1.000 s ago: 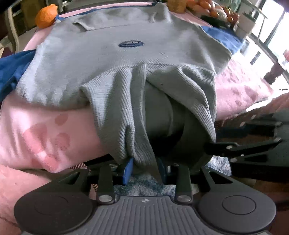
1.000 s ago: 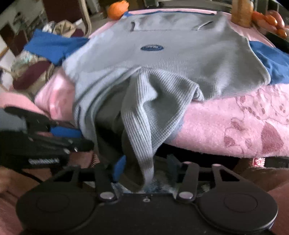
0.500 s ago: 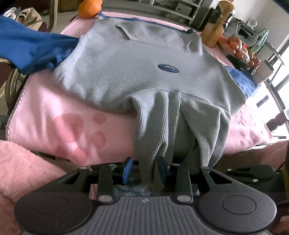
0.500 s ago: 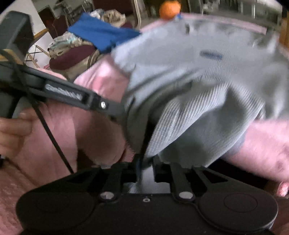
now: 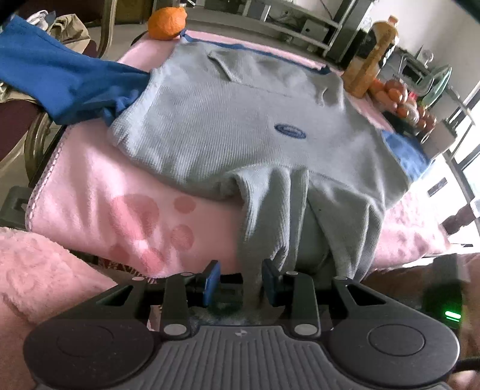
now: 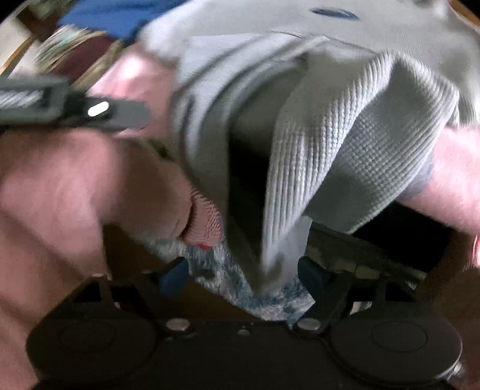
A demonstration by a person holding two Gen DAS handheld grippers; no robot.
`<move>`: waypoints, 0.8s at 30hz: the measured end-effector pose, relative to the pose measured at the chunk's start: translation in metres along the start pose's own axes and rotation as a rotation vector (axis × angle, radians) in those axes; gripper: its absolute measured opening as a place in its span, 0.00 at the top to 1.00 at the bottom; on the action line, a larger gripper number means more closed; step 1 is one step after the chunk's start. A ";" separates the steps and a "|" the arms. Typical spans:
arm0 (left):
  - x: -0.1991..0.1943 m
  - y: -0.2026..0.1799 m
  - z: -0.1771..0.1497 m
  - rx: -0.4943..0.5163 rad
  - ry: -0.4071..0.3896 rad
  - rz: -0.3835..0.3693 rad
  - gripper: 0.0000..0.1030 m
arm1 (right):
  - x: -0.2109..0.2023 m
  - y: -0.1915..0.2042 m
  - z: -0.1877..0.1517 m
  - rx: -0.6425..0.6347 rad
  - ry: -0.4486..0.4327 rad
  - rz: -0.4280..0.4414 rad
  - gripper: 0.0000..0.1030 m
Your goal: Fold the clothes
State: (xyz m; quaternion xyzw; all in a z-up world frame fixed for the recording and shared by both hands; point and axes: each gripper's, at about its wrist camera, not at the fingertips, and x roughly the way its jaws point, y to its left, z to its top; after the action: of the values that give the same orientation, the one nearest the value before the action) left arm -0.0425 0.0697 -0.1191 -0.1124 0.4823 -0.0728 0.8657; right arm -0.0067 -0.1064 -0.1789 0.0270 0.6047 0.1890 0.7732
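Sweater (image 5: 240, 126) hem hangs between open left gripper (image 5: 240, 282) jaws

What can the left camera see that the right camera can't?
Only the left wrist view shows the orange at the far end of the table, the juice bottle and the pile of fruit. Only the right wrist view shows the maroon cloth off to the side, and it is blurry. Both show the grey sweater with its blue oval logo, the pink blanket under it, the blue garment, and the sweater's hem hanging between an open hand-held gripper's fingers.
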 end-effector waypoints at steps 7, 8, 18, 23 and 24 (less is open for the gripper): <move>-0.001 0.015 0.000 -0.036 -0.001 -0.003 0.69 | 0.038 0.018 0.009 0.116 0.058 -0.085 0.23; -0.002 0.016 0.000 -0.038 -0.001 -0.007 0.69 | 0.044 0.023 0.007 0.103 0.073 -0.096 0.23; -0.007 0.019 -0.002 -0.029 -0.017 -0.019 0.69 | 0.062 0.046 -0.008 -0.046 0.097 -0.364 0.76; -0.012 0.026 0.000 -0.064 -0.032 -0.049 0.69 | 0.003 0.043 -0.011 -0.080 0.111 -0.283 0.94; -0.016 0.027 0.001 -0.074 -0.049 -0.053 0.69 | -0.011 0.041 -0.009 -0.082 0.105 -0.253 0.94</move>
State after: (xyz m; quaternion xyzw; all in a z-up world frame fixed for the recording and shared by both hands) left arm -0.0499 0.0998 -0.1128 -0.1587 0.4601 -0.0749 0.8704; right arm -0.0280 -0.0735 -0.1603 -0.0913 0.6347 0.1157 0.7586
